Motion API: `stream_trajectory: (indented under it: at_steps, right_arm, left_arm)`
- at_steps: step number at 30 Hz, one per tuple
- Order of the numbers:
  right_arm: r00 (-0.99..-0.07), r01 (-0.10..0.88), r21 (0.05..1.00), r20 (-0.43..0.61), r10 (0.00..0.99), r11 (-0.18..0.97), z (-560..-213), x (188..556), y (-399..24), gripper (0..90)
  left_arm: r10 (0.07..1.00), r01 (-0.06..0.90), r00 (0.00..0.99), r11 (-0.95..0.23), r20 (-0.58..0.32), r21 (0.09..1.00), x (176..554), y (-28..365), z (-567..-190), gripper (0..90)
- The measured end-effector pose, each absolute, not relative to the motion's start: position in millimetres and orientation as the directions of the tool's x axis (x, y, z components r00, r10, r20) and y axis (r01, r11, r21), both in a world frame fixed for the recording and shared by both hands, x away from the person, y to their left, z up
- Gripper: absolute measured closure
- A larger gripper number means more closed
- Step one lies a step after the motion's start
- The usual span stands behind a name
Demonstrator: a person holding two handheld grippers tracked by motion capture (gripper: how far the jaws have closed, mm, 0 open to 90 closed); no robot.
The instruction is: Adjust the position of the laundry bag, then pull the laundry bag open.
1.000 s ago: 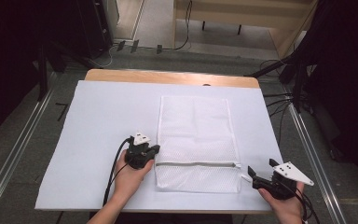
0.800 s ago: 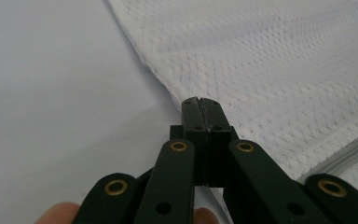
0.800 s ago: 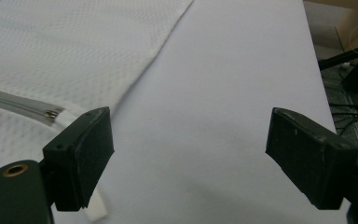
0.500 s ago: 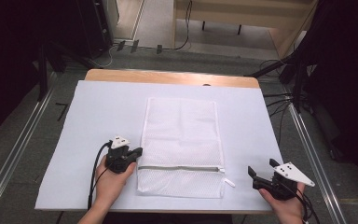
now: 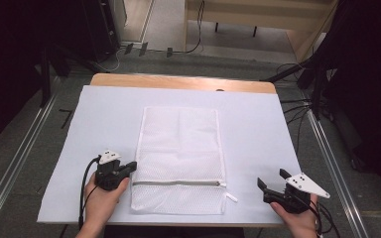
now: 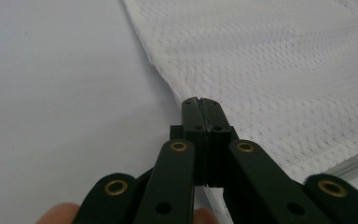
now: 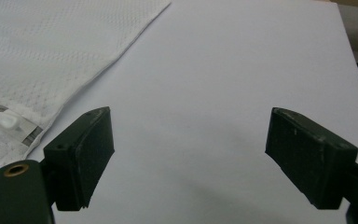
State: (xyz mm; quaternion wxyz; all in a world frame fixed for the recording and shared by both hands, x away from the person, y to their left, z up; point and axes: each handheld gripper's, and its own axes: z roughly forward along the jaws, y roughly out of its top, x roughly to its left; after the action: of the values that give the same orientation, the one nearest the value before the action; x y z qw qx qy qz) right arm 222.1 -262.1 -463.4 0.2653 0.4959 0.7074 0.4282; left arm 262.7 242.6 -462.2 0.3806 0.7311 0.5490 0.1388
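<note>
— High view first: where is the mesh bag (image 5: 180,158) seen?

— It is laid flat at the middle of the white sheet (image 5: 258,134), long side running near to far. A grey zipper (image 5: 178,183) is drawn across it close to the near end, and its white pull tab (image 5: 231,198) is seen just off the bag's right edge.

— And the left gripper (image 5: 127,167)?

— It is held at the bag's left edge, beside the zipper's left end. From the left gripper view, the jaws are pressed together with the mesh bag's edge (image 6: 168,79) right at their tips; whether fabric is pinched between them cannot be told.

— The right gripper (image 5: 274,179)?

— It is held near the right front corner of the sheet, well apart from the bag. Its jaws are spread wide, with bare sheet (image 7: 205,93) seen between them.

— Anything beneath?

— A wooden table (image 5: 178,82) is glimpsed along the sheet's far edge.
</note>
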Motion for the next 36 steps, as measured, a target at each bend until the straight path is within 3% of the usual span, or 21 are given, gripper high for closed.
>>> stream_trajectory:
  at_steps: [2,3,5,9,12,15,24,28,36]
  right_arm:
    - [-0.371,0.476,0.869,0.061,0.927,0.133,-463,221,-259,15.8]
    - [-0.382,0.475,0.871,0.072,0.921,0.129,-463,221,-257,16.1]
    - [-0.403,0.469,0.872,0.07,0.913,0.14,-463,220,-253,16.2]
    - [-0.433,0.46,0.874,0.066,0.899,0.157,-463,215,-242,19.1]
    - [-0.453,0.459,0.873,0.07,0.889,0.165,-463,213,-236,21.4]
    - [-0.517,0.492,0.85,0.11,0.849,0.19,-464,211,-224,21.1]
    - [-0.55,0.474,0.859,0.117,0.827,0.194,-465,211,-208,25.2]
    - [-0.546,0.493,0.851,0.14,0.826,0.182,-468,212,-204,31.6]
    - [-0.547,0.529,0.825,0.152,0.823,0.2,-462,207,-198,35.3]
  left_arm:
    - [0.905,0.692,0.369,-0.114,-0.213,0.713,261,244,-462,89.8]
    - [0.905,0.67,0.362,-0.088,-0.222,0.737,260,248,-461,74.6]
    - [0.905,0.654,0.36,-0.072,-0.226,0.753,260,250,-459,61.1]
    - [0.899,0.596,0.373,-0.044,-0.228,0.802,258,250,-450,50.9]
    - [0.892,0.581,0.387,-0.039,-0.234,0.813,257,246,-448,48.6]
    - [0.854,0.561,0.462,-0.073,-0.239,0.825,256,233,-445,46.7]
    - [0.773,0.535,0.589,-0.153,-0.236,0.831,245,193,-440,45.6]
    - [0.726,0.521,0.646,-0.195,-0.235,0.831,241,171,-440,44.3]
    - [0.684,0.511,0.686,-0.214,-0.245,0.832,243,155,-438,42.2]
